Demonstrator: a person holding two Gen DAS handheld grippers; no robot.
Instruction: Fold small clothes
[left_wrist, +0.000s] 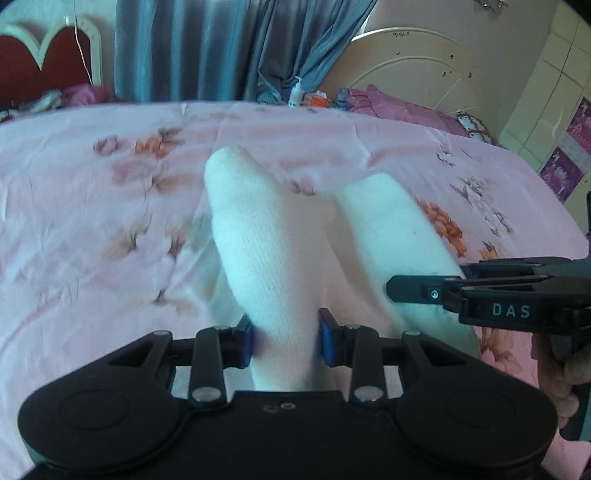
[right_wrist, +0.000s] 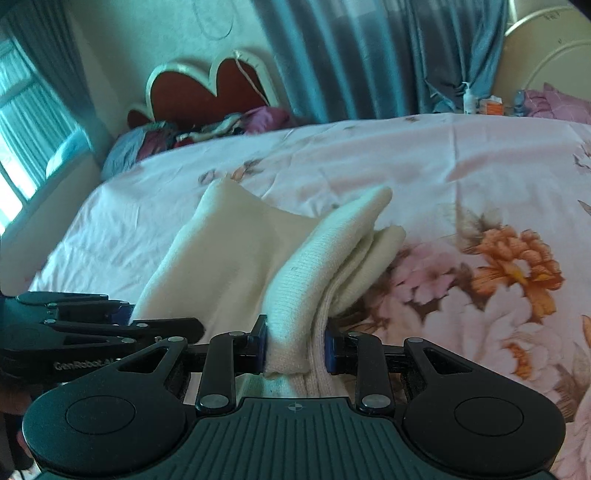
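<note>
Left wrist view: left tongs (left_wrist: 285, 341) closed partway on a band of white knitted garment (left_wrist: 258, 251), blue pads pressing both sides of the cloth. Rest of the garment running ahead of those tongs, lifted off the floral bedsheet (left_wrist: 92, 206) and sagging toward it farther out. Right tongs (left_wrist: 391, 290) entering from the right, tips against the other limb of the same cloth.

Right wrist view: right tongs (right_wrist: 295, 345) likewise clamped on a bunched, doubled edge of the white knitted garment (right_wrist: 229, 251), ribbing showing between the pads. Left tongs (right_wrist: 129, 317) just to the left, nipping a neighbouring edge. Fabric spread ahead of both, free end (right_wrist: 384, 229) drooping just above the bedsheet (right_wrist: 480, 177).

Risks, as judgement: a thin grip on slack knit could slip if either hand pulls faster than the other; uneven pulling would skew the fold or drag layers apart; the bunched layers in the right tongs may hold only some thicknesses, letting one drop; the hanging end could catch and crumple on the sheet.

Hard to make out: what kind of garment, whether one piece or two, how many layers each pad grips. Motion blur over sheet and cloth. Near edge of the garment hidden under both tong bodies.
</note>
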